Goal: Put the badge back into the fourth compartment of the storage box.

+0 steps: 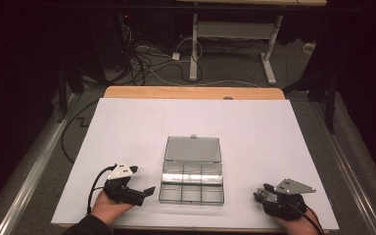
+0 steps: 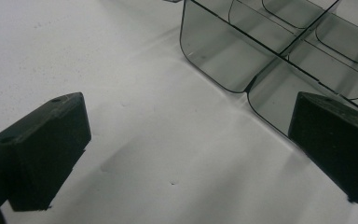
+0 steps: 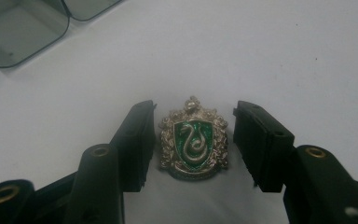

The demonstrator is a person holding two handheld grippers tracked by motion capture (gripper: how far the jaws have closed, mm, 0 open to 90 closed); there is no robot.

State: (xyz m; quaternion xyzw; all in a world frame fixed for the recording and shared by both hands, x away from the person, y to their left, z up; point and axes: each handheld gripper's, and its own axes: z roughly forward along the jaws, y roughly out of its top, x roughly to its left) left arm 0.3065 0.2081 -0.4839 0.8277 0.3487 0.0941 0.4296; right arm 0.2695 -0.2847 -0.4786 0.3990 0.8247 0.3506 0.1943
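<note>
A metal crest badge (image 3: 194, 145) with a green shield and a silver snake lies flat on the white table between the jaws of my right gripper (image 3: 193, 140). There is a gap on the right side and the left jaw stands close beside the badge, so that gripper is open. It shows in the high view at the table's front right (image 1: 257, 194). A clear plastic compartment box (image 1: 192, 188) sits mid-table with its lid (image 1: 192, 149) folded back. My left gripper (image 1: 144, 180) is open just left of the box, with nothing between its jaws (image 2: 186, 135).
The box's empty compartments (image 2: 261, 60) lie just ahead and right of the left jaws, and a corner of the box (image 3: 23, 32) is up-left of the right jaws. Beyond the white sheet (image 1: 191, 117) is the wooden table edge (image 1: 194, 92), then floor cables and a desk frame (image 1: 194, 49).
</note>
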